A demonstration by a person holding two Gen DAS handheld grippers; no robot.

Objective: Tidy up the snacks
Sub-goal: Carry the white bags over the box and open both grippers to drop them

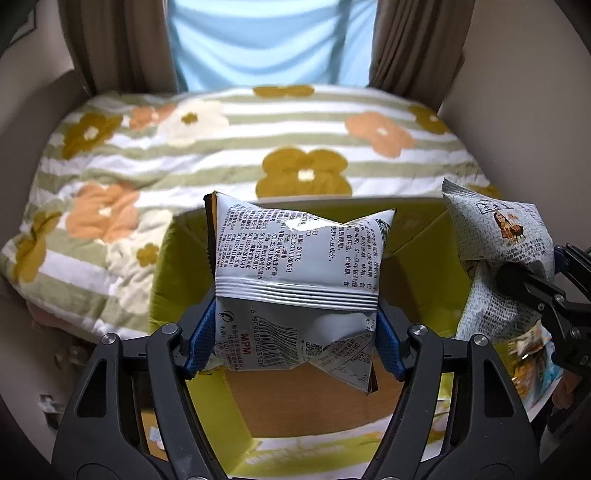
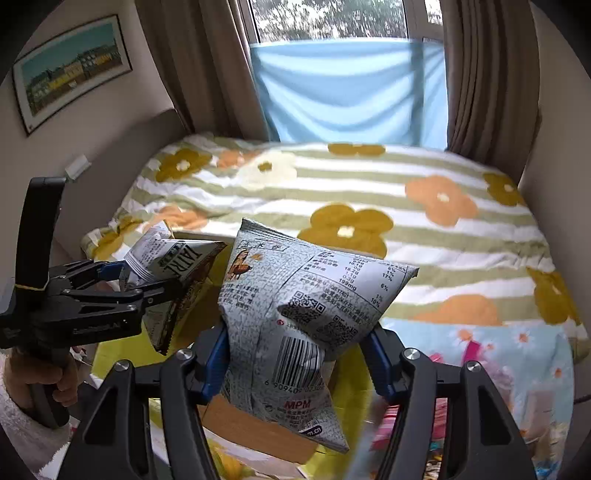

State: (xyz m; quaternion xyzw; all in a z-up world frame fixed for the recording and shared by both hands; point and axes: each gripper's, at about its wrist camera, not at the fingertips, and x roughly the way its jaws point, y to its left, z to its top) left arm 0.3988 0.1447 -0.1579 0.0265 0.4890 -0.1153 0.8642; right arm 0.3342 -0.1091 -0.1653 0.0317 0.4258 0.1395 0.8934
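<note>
Left gripper clamping silver snack bag above open box, right gripper clamping newsprint bag

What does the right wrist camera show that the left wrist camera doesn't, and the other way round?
Only the right wrist view shows the framed picture on the wall, the window above the blue cloth, and the hand holding the left gripper.

Only the left wrist view shows the barcode side of the left gripper's silver snack bag.

Both show the flowered blanket, the cardboard box below, the brown curtains, and the right gripper shut on its grey snack bag.
</note>
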